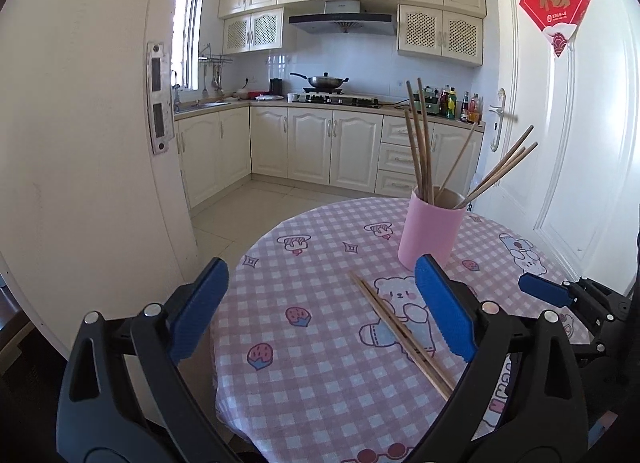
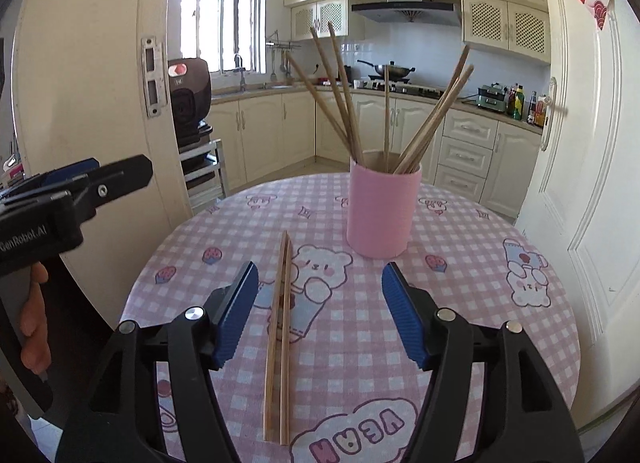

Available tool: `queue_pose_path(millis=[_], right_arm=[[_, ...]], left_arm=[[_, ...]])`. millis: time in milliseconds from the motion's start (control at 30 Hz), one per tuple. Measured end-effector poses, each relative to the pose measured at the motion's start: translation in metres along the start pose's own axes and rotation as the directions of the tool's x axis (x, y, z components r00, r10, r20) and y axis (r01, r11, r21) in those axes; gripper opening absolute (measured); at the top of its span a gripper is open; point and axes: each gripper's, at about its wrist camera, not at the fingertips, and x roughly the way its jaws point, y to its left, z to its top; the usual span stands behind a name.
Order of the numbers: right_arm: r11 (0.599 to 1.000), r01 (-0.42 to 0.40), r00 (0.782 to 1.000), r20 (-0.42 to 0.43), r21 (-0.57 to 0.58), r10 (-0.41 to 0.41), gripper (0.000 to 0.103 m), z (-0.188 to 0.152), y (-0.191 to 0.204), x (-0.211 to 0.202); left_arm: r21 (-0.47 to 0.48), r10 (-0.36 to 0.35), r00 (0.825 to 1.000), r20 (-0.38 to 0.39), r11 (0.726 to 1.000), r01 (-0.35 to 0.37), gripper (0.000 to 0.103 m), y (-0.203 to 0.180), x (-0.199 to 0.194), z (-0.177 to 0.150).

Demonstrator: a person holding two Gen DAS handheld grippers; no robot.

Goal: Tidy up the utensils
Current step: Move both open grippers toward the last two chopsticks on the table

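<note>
A pair of wooden chopsticks [image 2: 279,335] lies flat on the round table with the pink checked cloth [image 2: 460,303]; it also shows in the left wrist view [image 1: 400,333]. A pink cylindrical holder [image 2: 380,209] stands upright behind it with several chopsticks in it, and shows in the left wrist view too [image 1: 432,233]. My right gripper [image 2: 320,313] is open and empty, hovering over the loose pair. My left gripper [image 1: 320,309] is open and empty, above the table's left edge; it shows in the right wrist view [image 2: 80,179] at the far left.
The table stands in a doorway between a cream door frame [image 1: 100,143] on the left and a white door [image 2: 580,183] on the right. A kitchen with cabinets and a stove lies beyond. My right gripper shows at the right in the left wrist view [image 1: 560,295].
</note>
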Motion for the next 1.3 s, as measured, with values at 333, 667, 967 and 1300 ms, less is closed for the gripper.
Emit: queue_pose_path(millis=[333,667,967,1300], right_arm=[[0.998,0.032,0.979,-0.201,-0.057,-0.043,0.063,-0.02,0.009,0.045],[0.994,0.049,0.955,-0.287,-0.1,-0.076,0.063,-0.038,0.014,0.062],[0.995,-0.032,0.958,-0.287,-0.099,0.002,0.065,-0.037,0.019,0.06],[1.0,0.016,0.956,-0.293,0.004,-0.014,0.065,-0.039,-0.012,0.063]], left_arm=[[-0.011,-0.006,0.996,-0.093,1.0,0.005,0.092,0.008,0.021,-0.022],[-0.005,-0.02,0.984,-0.176,1.0,0.019,0.092,0.005,0.039,-0.036],[-0.019,-0.038,0.966,-0.257,0.999,0.034,0.092,0.0,0.056,-0.047],[-0.024,-0.107,0.919,-0.379,0.994,0.106,0.092,-0.021,0.09,-0.055]])
